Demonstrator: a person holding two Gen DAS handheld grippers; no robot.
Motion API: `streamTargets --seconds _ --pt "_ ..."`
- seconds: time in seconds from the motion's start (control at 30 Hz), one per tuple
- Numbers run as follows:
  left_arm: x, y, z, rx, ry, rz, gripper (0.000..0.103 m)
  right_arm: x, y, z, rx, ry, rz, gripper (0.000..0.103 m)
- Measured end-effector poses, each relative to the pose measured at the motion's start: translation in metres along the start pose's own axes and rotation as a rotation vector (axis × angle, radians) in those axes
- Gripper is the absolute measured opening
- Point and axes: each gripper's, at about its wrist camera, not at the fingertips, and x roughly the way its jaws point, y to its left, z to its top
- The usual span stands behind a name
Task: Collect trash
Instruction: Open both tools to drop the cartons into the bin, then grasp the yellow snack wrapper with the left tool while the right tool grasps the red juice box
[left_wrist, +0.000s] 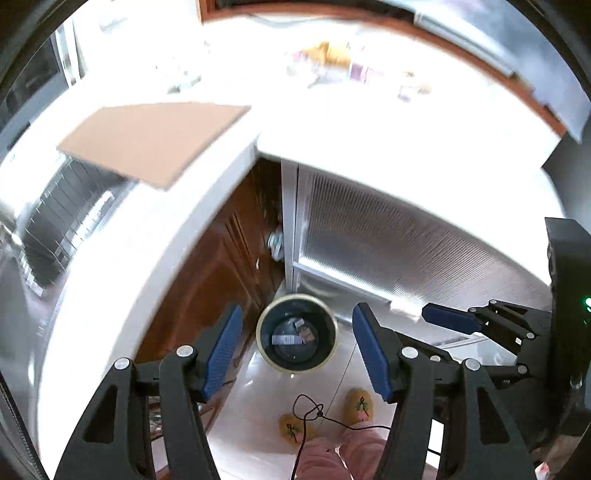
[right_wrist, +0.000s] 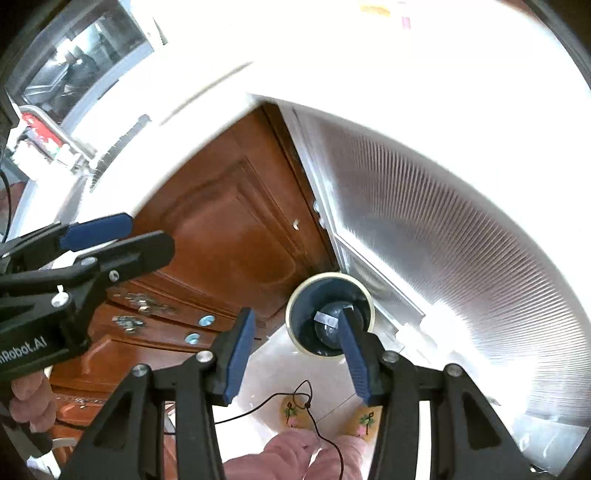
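A round dark trash bin (left_wrist: 297, 333) with a pale rim stands on the tiled floor in the corner below the counters. Several small wrappers (left_wrist: 291, 334) lie in its bottom. My left gripper (left_wrist: 297, 349) is open and empty, held high above the bin, which shows between its blue pads. My right gripper (right_wrist: 297, 354) is open and empty too, above the same bin (right_wrist: 330, 314), where one pale wrapper (right_wrist: 327, 318) shows. The right gripper also shows at the right of the left wrist view (left_wrist: 452, 319). The left one shows at the left of the right wrist view (right_wrist: 110, 236).
A white L-shaped countertop (left_wrist: 369, 147) runs above the bin, with a cardboard sheet (left_wrist: 147, 140) lying on its left leg. Brown wooden cabinet doors (right_wrist: 221, 229) and a ribbed glass door (right_wrist: 424, 229) close the corner. The person's yellow slippers (left_wrist: 358, 406) and a thin black cable (left_wrist: 314, 410) are on the floor.
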Motion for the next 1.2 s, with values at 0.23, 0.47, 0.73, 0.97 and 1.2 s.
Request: streamTargets --seconds 0.23,0.47,0.73,0.97,1.2 --pt "-0.074 0.008 0.03 0.019 -0.078 -0.008 0.06 -0.068 0.024 0.018 0.006 -0.062 0.008 0.048" --pt "-0.13 0.014 0.067 0.057 -0.19 -0.042 0.061 -0.134 0.042 0.045 0.002 -0.227 -0.014 0.048" --pt "-0.141 0.011 0.128 0.095 -0.22 -0.114 0.08 -0.166 0.015 0.091 0.055 -0.283 -0.07 0.048" --pt "-0.104 0.006 0.202 0.045 -0.191 -0.128 0.08 -0.168 -0.045 0.166 0.056 -0.283 -0.105 0.059" --pt "-0.025 -0.011 0.28 -0.059 -0.078 -0.143 0.08 -0.129 -0.117 0.253 -0.009 -0.224 -0.136 0.06"
